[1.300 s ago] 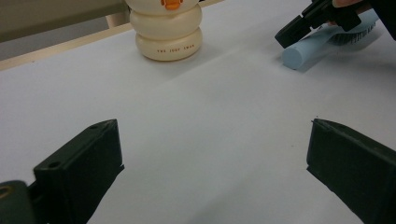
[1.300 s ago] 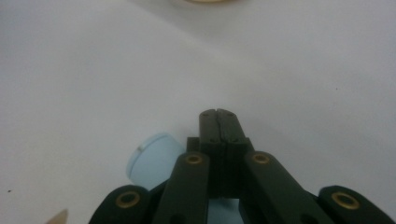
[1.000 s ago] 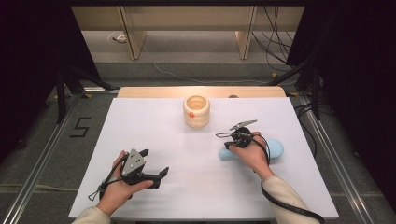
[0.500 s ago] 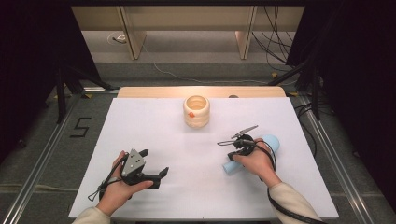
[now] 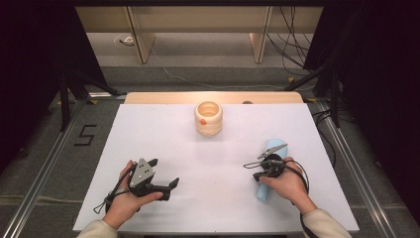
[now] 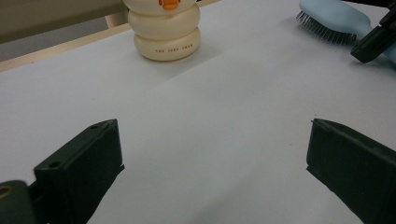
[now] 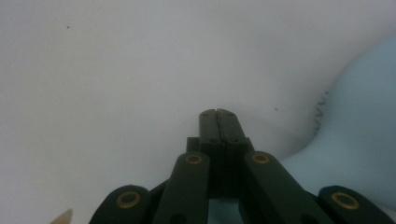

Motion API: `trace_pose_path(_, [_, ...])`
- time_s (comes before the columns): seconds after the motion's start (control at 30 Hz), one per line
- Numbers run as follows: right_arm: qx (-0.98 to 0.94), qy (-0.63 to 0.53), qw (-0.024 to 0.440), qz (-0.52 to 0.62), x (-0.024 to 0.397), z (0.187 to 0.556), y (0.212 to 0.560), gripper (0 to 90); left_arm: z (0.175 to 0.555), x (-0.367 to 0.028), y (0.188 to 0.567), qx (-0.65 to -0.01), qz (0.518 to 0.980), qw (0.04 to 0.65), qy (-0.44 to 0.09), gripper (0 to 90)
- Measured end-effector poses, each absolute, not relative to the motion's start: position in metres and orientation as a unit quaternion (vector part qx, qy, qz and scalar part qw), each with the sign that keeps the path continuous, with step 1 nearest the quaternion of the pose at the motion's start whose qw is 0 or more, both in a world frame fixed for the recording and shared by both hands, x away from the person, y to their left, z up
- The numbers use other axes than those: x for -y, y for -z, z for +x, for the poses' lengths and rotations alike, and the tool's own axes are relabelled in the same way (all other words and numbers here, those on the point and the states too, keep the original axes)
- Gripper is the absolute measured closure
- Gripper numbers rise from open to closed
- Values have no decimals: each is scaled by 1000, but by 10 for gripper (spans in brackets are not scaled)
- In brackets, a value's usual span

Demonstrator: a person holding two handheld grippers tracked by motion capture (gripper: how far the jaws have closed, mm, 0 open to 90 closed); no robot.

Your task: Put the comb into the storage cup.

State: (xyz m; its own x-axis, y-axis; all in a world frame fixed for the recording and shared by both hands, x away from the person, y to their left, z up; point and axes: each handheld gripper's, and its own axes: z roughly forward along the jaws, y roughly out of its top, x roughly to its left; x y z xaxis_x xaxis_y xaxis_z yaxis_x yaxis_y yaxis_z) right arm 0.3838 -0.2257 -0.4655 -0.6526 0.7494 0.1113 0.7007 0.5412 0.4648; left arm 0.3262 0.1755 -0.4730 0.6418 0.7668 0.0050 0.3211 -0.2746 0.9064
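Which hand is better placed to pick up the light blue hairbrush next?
Right. The right gripper, jaws shut, sits beside the hairbrush; the left gripper, jaws open, rests across the table from it.

Grey floor [image 5: 59, 148] and dark surroundings ring the white table [image 5: 163, 134].

The right hand [image 5: 285, 183] hides the blue hairbrush [image 5: 271, 148] handle (middle part); cream pot [image 6: 164, 28] top is cropped.
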Motion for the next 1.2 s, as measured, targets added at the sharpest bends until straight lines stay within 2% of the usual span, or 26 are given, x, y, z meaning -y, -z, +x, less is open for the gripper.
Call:
trace_pose_path(0.67, [-860, -231, 72, 449, 274, 368, 462, 900, 326, -175, 473, -356, 764, 485, -231, 29])
trace_pose_path(1.0, [-861, -228, 80, 447, 277, 367, 458, 900, 326, -175, 473, -355, 765, 486, -230, 29])
trace_pose_path(1.2, [-861, -244, 92, 436, 278, 367, 451, 821, 326, -175, 473, -355, 765, 485, -230, 29])
